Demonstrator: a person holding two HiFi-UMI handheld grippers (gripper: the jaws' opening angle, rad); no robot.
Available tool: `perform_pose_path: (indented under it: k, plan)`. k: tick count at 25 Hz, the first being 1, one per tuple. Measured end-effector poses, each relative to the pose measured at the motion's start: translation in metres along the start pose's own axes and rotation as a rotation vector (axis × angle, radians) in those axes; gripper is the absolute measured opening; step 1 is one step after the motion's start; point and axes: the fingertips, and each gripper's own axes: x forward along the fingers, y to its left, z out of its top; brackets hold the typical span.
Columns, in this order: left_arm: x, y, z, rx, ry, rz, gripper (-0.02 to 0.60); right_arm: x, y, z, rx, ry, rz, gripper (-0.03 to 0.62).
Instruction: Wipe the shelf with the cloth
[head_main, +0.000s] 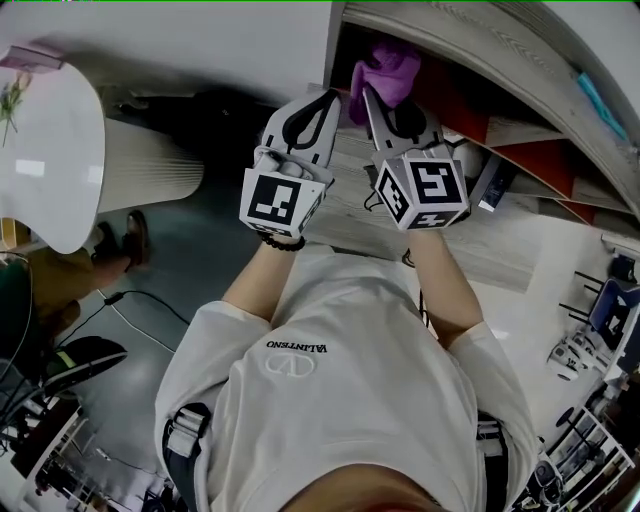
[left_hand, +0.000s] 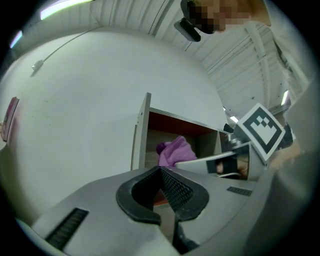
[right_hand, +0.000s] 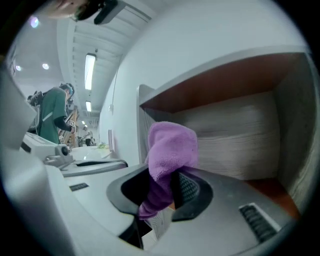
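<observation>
- The right gripper (head_main: 390, 100) has its jaws clamped on a purple cloth (head_main: 388, 68). In the right gripper view the cloth (right_hand: 170, 150) bunches up above the pads and a tail of it hangs down between them.
- The cloth is at 12 o'clock in the head view, inside the mouth of the shelf (head_main: 350, 190), over its pale wood-grain board. I cannot tell whether it touches the board.
- The left gripper (head_main: 318, 105) is just beside the right one, on its 9 o'clock side. Its jaws (left_hand: 161, 180) are closed tip to tip with nothing between them.
- In the left gripper view the cloth (left_hand: 175, 152) shows at 12 o'clock beyond the jaws, in the open compartment.
- The compartment has a red-brown underside (right_hand: 220, 85) above, a grey wood-grain back panel (right_hand: 240, 140) and a pale side wall (left_hand: 141, 135).
- A plain white wall (left_hand: 90, 100) lies at 9 o'clock of the shelf, under a ribbed white ceiling (left_hand: 240, 55).
- A white round table (head_main: 50, 150) sits at 9 o'clock in the head view.
- A dark cable (head_main: 140, 300) lies on the grey floor (head_main: 200, 250).
- A person in green (right_hand: 52, 117) stands at 9 o'clock in the right gripper view, under strip lights (right_hand: 90, 65).
</observation>
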Motion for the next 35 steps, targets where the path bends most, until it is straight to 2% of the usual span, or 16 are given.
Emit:
perform_pose_path:
  k: [7, 14, 22, 28, 35]
  plan:
    - [-0.001, -0.020, 0.010, 0.020, -0.009, -0.046, 0.000, -0.086, -0.033, 0.011, 0.009, -0.070, -0.029, 0.100]
    - [0.009, -0.040, 0.021, 0.049, -0.022, -0.074, 0.000, -0.157, -0.097, 0.019, 0.037, -0.132, -0.190, 0.100]
    - [0.010, -0.058, 0.024, 0.079, -0.021, -0.105, 0.000, -0.224, -0.153, 0.040, 0.040, -0.211, -0.329, 0.100]
    - [0.009, -0.060, 0.028, 0.096, -0.018, -0.106, 0.000, -0.260, -0.181, 0.050, 0.030, -0.244, -0.405, 0.100]
    - [0.009, -0.067, 0.035, 0.116, -0.022, -0.113, 0.000, -0.274, -0.188, 0.051, 0.030, -0.258, -0.433, 0.098]
